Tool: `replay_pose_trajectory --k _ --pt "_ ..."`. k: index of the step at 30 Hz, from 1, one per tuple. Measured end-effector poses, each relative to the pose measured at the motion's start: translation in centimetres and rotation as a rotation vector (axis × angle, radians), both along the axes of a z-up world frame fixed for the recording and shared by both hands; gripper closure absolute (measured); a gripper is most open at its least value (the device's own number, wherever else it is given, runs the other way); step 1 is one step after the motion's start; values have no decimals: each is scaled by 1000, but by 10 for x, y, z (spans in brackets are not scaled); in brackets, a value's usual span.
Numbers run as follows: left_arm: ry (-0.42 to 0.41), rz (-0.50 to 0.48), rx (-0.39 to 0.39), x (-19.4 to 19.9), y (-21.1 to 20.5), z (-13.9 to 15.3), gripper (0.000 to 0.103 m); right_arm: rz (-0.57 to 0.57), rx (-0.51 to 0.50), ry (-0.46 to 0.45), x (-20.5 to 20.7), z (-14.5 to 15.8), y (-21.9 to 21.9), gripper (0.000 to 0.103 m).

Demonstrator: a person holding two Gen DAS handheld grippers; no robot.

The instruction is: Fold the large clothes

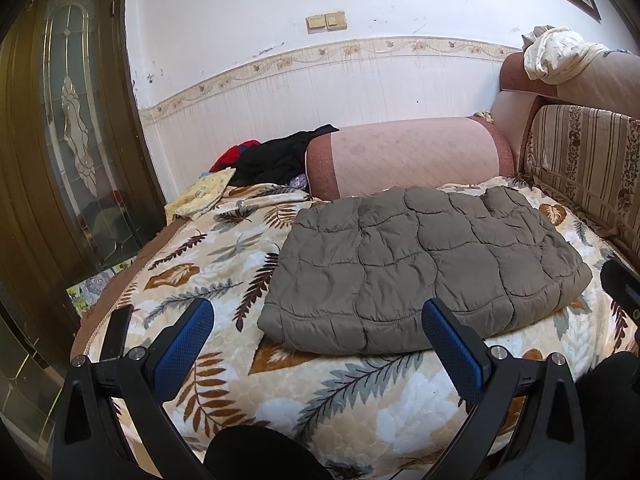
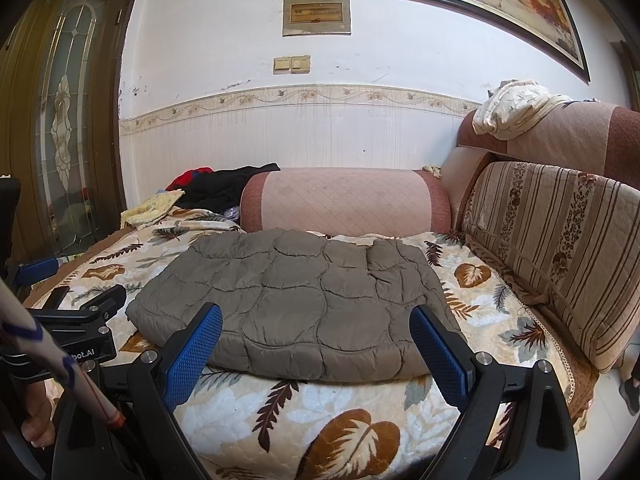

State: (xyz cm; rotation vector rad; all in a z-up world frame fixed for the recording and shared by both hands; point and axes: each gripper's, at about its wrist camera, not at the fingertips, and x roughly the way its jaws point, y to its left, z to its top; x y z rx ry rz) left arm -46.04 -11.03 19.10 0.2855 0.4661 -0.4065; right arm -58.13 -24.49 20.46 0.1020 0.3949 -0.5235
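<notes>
A grey-brown quilted jacket (image 1: 424,264) lies folded into a flat rectangle on the leaf-patterned blanket (image 1: 224,248); it also shows in the right wrist view (image 2: 304,304). My left gripper (image 1: 318,340) is open and empty, held just in front of the jacket's near left edge. My right gripper (image 2: 316,344) is open and empty, in front of the jacket's near edge. The left gripper's body (image 2: 86,320) shows at the left of the right wrist view.
A pink bolster (image 2: 344,200) lies behind the jacket. Black and red clothes (image 2: 224,184) are piled at the back left. A striped sofa cushion (image 2: 556,248) stands to the right, with a white cloth (image 2: 512,110) on the backrest. A wooden glass door (image 1: 64,128) is at left.
</notes>
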Motion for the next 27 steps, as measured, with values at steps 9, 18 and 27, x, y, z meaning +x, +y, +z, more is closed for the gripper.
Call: replay_pose_trajectory --k 9,18,27 --pt "47 15 -19 9 5 -2 0 15 -6 24 2 -4 2 6" --pt "80 22 -30 16 9 -6 0 20 -9 41 7 -6 3 6" --pt "81 51 -39 17 14 -6 0 24 -8 42 9 -8 3 6"
